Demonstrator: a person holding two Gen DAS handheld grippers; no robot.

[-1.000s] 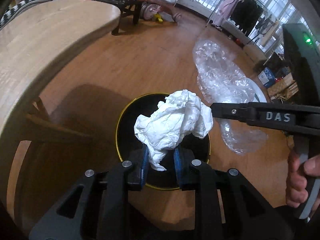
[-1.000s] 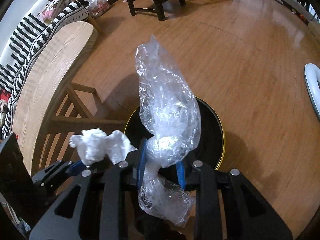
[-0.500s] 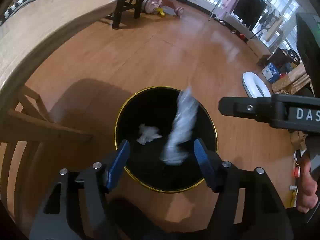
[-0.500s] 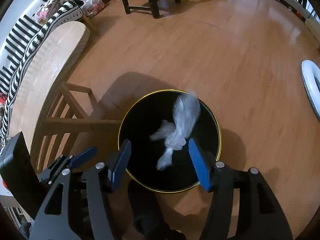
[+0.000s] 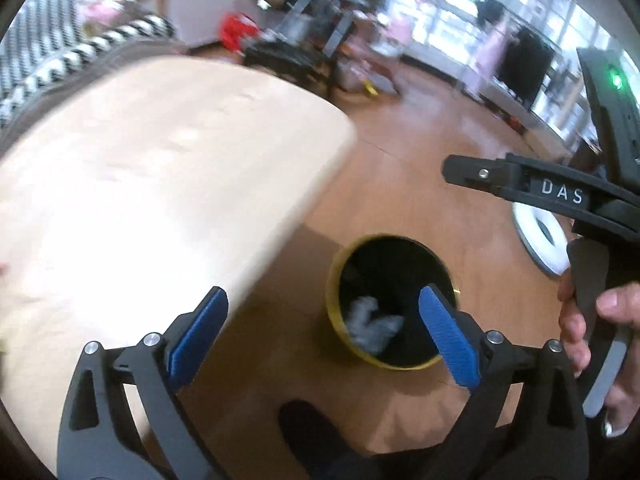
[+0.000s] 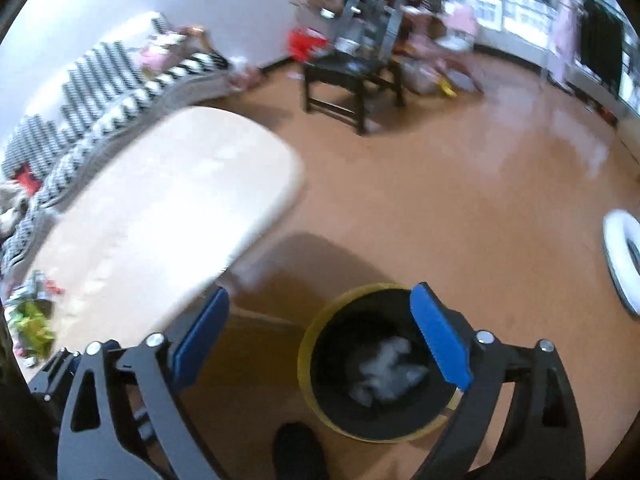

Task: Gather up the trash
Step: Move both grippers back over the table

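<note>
Where both grippers earlier gripped trash, it lies in the bin [image 6: 316, 340]; jaws opening, empty.

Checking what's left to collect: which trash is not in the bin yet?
The green and red wrappers on the wooden table; the pale crumpled pieces already lie inside the black bin.

Black bin [image 6: 400, 424] with a yellow rim, pale crumpled trash [image 6: 384, 372] inside; light wood table [image 5: 152, 184]; orange-brown floor [image 6: 460, 208]; black-and-white striped sofa [image 6: 100, 92]; black stool [image 6: 352, 76]; white ring [image 6: 620, 256]; blue pads [image 5: 448, 336] on black gripper frames
</note>
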